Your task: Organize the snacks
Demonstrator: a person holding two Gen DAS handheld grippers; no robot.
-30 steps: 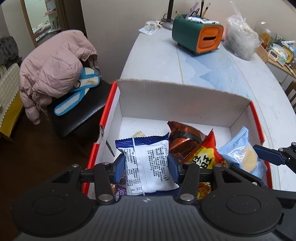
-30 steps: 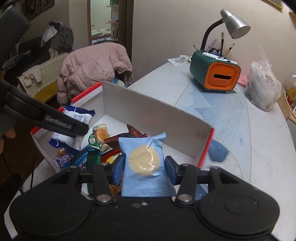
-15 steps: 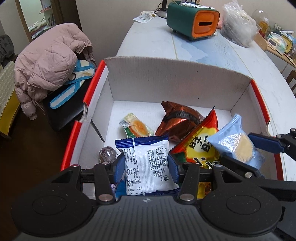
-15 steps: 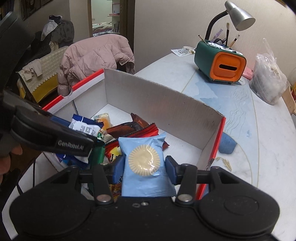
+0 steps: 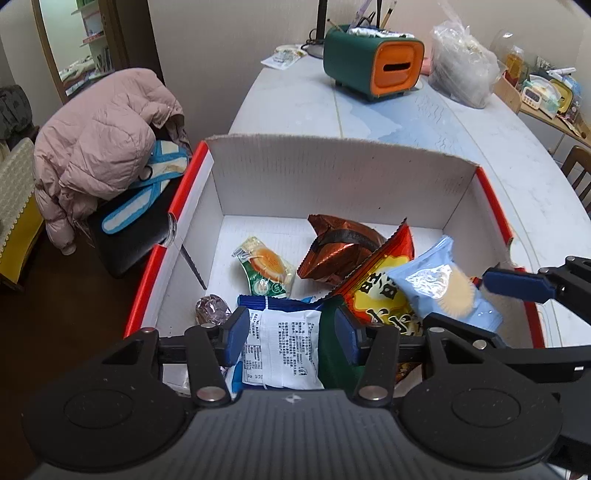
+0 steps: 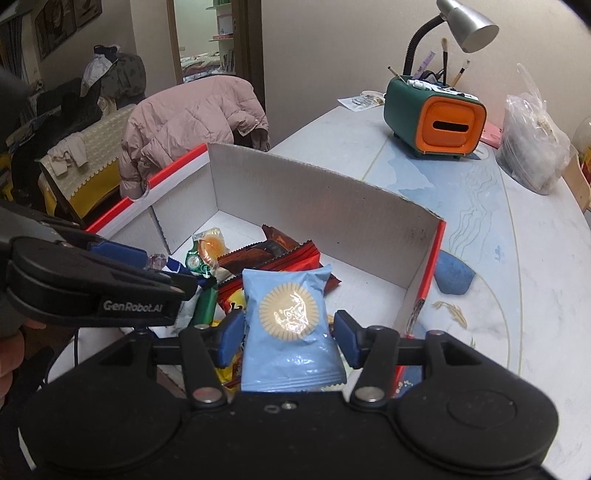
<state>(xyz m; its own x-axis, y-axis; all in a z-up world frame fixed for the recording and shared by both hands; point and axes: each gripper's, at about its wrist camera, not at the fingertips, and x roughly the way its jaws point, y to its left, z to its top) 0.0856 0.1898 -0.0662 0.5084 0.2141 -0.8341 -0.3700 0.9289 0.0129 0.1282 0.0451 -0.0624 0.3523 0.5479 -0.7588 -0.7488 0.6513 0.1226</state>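
A white cardboard box [image 5: 332,177] with red edges stands on the table and holds several snack packs. My left gripper [image 5: 290,336] has its jaws spread slightly wider than a blue-and-white snack pack [image 5: 282,347] that sits between them over the box's near left part. My right gripper [image 6: 290,334] has its jaws parted beside a light blue biscuit pack [image 6: 290,325], which rests over a red-and-yellow pack [image 5: 384,291]. The light blue pack also shows in the left wrist view [image 5: 447,286]. A brown foil pack [image 5: 340,251], a green jelly cup pack [image 5: 266,267] and a purple candy [image 5: 210,308] lie in the box.
A green-and-orange organizer [image 5: 373,62] with brushes, a desk lamp [image 6: 469,18] and a clear plastic bag [image 5: 461,70] stand at the table's far end. A blue cloth [image 6: 452,275] lies right of the box. A pink jacket [image 5: 99,136] hangs on a chair at left.
Both grippers' jaws have opened slightly, loosening their hold on the two packs. Both have lowered the packs toward the box's contents.
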